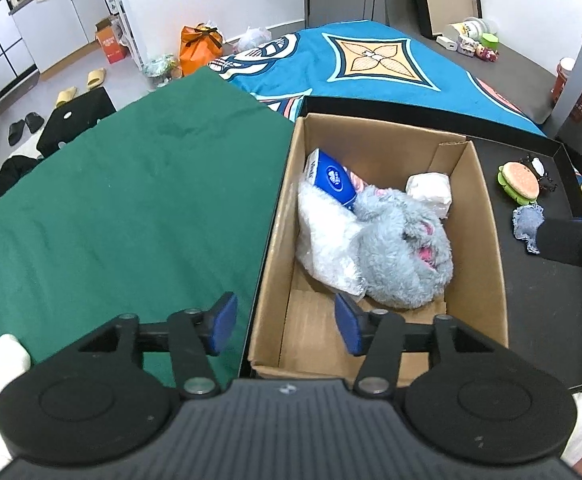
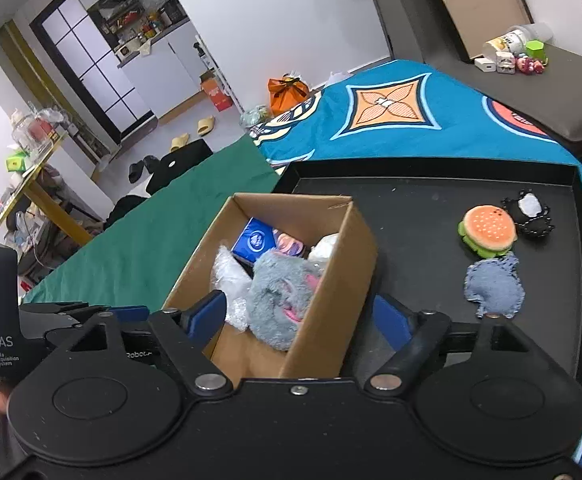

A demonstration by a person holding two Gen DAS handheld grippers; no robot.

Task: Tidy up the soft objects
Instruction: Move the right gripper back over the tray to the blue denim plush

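A cardboard box (image 1: pixel 487 216) (image 2: pixel 355 256) stands on a black tray (image 1: pixel 543 300) (image 2: pixel 419 200). In it lie a grey plush toy (image 1: pixel 403 248) (image 2: pixel 283 292), a blue tissue pack (image 1: pixel 331 178) (image 2: pixel 255 240), a clear plastic bag (image 1: pixel 323 236) and a white bundle (image 1: pixel 429 190). On the tray right of the box lie a burger plush (image 1: pixel 519 182) (image 2: pixel 487 230), a denim patch (image 1: pixel 527 224) (image 2: pixel 495 284) and a black-and-white piece (image 2: pixel 529 212). My left gripper (image 1: pixel 287 326) is open and empty over the box's near left wall. My right gripper (image 2: pixel 303 318) is open and empty, its jaws either side of the box's near right wall.
A green cloth (image 1: pixel 131 208) (image 2: pixel 163 240) covers the bed left of the tray. A blue patterned blanket (image 1: pixel 371 60) (image 2: pixel 391 112) lies behind. A low table with small items (image 2: pixel 511 56) stands at the back right; slippers and bags are on the floor.
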